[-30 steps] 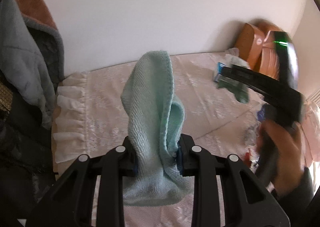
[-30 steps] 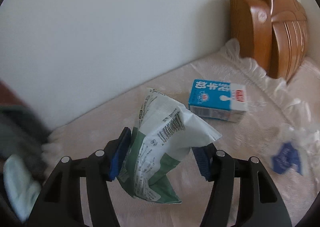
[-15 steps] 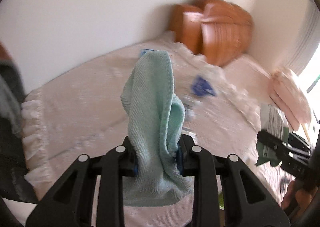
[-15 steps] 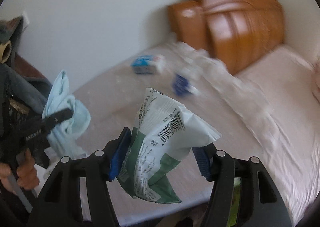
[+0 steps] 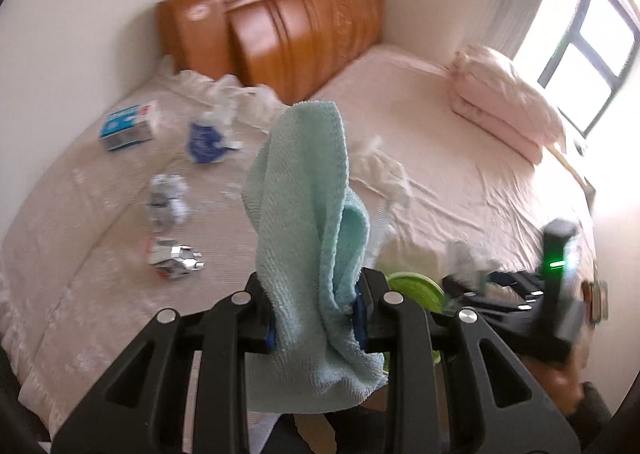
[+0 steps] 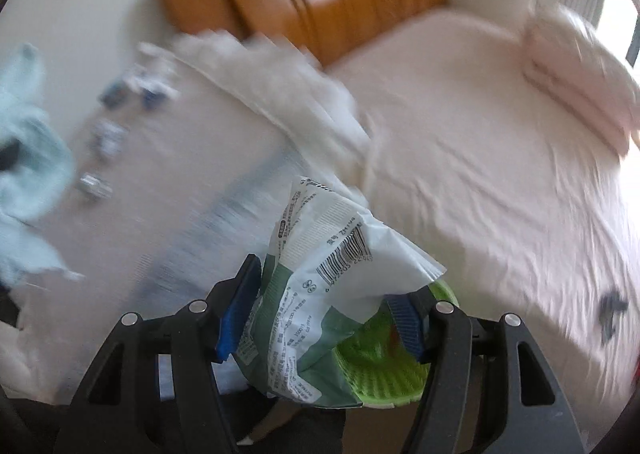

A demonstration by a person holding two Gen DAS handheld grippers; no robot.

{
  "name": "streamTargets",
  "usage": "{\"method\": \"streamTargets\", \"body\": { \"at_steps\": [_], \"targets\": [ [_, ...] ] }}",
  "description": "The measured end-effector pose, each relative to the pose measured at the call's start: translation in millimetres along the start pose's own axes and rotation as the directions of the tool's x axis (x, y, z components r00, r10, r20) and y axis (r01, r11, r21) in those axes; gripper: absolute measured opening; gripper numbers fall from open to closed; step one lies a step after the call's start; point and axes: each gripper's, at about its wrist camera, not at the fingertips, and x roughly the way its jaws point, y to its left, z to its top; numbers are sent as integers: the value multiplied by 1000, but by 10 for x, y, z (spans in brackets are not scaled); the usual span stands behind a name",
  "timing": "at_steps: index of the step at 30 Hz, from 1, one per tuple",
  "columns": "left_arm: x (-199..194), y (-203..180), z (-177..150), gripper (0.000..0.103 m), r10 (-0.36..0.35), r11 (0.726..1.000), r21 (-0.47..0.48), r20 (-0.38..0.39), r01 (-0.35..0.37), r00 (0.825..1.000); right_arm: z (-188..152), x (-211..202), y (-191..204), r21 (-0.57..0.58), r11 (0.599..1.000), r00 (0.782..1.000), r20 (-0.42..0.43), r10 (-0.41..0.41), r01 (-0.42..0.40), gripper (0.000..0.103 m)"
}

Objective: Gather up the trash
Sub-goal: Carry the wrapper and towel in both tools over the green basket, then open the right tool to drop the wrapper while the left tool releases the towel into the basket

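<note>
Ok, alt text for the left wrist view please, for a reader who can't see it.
The left gripper is shut on a mint-green cloth held above a pink bed. Trash lies on the bed to the left: a blue carton, a blue wrapper and crumpled foil. A wooden headboard and a folded quilt sit behind.

My left tool's cloth point(image 5: 308, 214): pale mint. My right tool's wrapper point(image 6: 320, 294): white and green, black barcode. Basket point(image 6: 380, 374): lime green.
</note>
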Motion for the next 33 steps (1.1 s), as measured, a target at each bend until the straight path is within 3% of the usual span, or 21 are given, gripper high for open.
{"method": "streamTargets", "body": {
  "at_steps": [3,5,7,12,18,20,26,29,30,31,33],
  "targets": [
    [117,-220,8,27,-2,999,42,-27,3,1000,-201,304,-239,43,999,998,-57,-7,9,66],
    [181,-335,3,27,-4,998,66,-46,8,999,-266,488,-346,75,997,996,-92,-3,10,89],
    [236,-451,-7,27,-6,996,89,-61,12,998,-312,564,-452,99,994,993,-114,-39,50,96],
    [346,-641,-21,27,-22,992,123,-92,33,996,-300,390,-661,170,984,994,-97,-44,60,101],
    [617,-1016,-76,27,-43,976,204,-153,75,987,-225,-97,-898,193,972,991,-6,-133,132,101],
    [779,-1171,-137,27,-61,963,246,-194,109,979,-194,-224,-1024,196,969,988,22,-155,148,101],
    [1373,-1615,-418,28,-73,919,340,-352,200,933,-160,-548,-1342,264,953,982,72,-174,149,101],
    [1614,-1746,-557,47,-78,904,354,-418,242,905,-175,-619,-1457,292,944,980,76,-182,153,101],
    [1658,-1772,-585,60,-84,902,351,-430,252,899,-180,-624,-1498,305,940,981,73,-182,152,101],
    [1689,-1799,-610,72,-94,903,342,-435,261,895,-184,-622,-1524,314,938,981,73,-178,147,101],
    [1680,-1830,-618,83,-115,903,329,-432,275,895,-194,-619,-1584,334,933,983,71,-166,134,101]
  ]
}}
